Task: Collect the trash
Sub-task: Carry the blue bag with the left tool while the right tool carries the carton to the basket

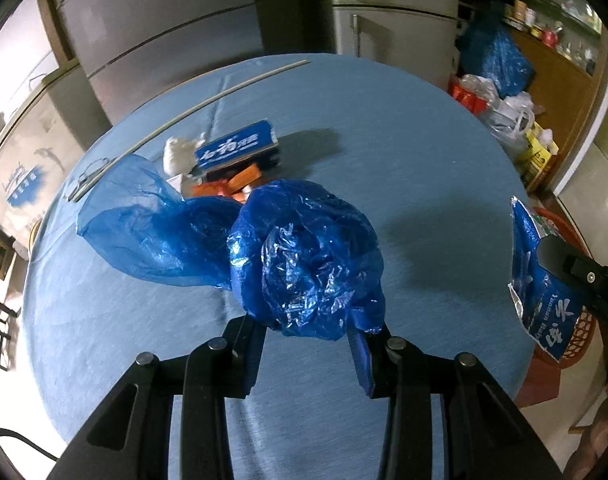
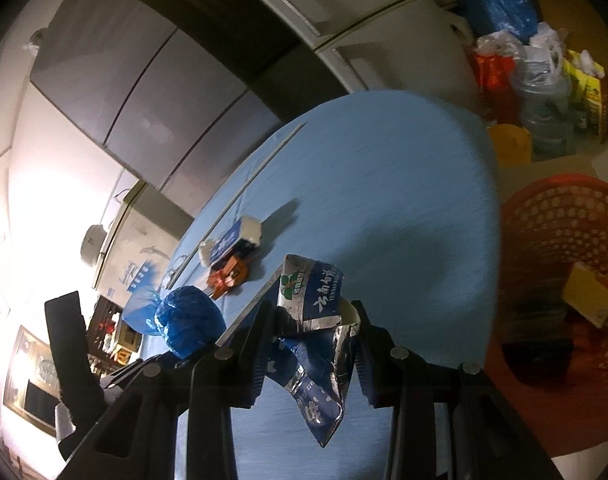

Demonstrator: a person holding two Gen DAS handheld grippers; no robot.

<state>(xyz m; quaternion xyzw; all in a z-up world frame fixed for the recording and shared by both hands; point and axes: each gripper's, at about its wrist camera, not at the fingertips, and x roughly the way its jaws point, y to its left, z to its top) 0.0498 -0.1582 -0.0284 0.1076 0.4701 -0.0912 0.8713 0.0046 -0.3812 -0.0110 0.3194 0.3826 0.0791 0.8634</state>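
My left gripper [image 1: 307, 330] is shut on a crumpled blue plastic bag [image 1: 304, 256] and holds it above the round blue table [image 1: 423, 168]; the bag also shows in the right wrist view [image 2: 184, 320]. My right gripper [image 2: 311, 320] is shut on a torn blue and silver foil wrapper [image 2: 315, 344], which also shows at the right edge of the left wrist view [image 1: 539, 280]. On the table lie a blue box [image 1: 236, 148], orange packets [image 1: 232, 188] and a white wad [image 1: 176, 152].
A red mesh basket [image 2: 563, 240] with a yellow piece and dark items stands on the floor right of the table. Fridges [image 1: 184, 20] stand behind the table. Bags and bottles [image 1: 499, 92] are piled at the far right. A thin white stick [image 1: 208, 100] lies on the table.
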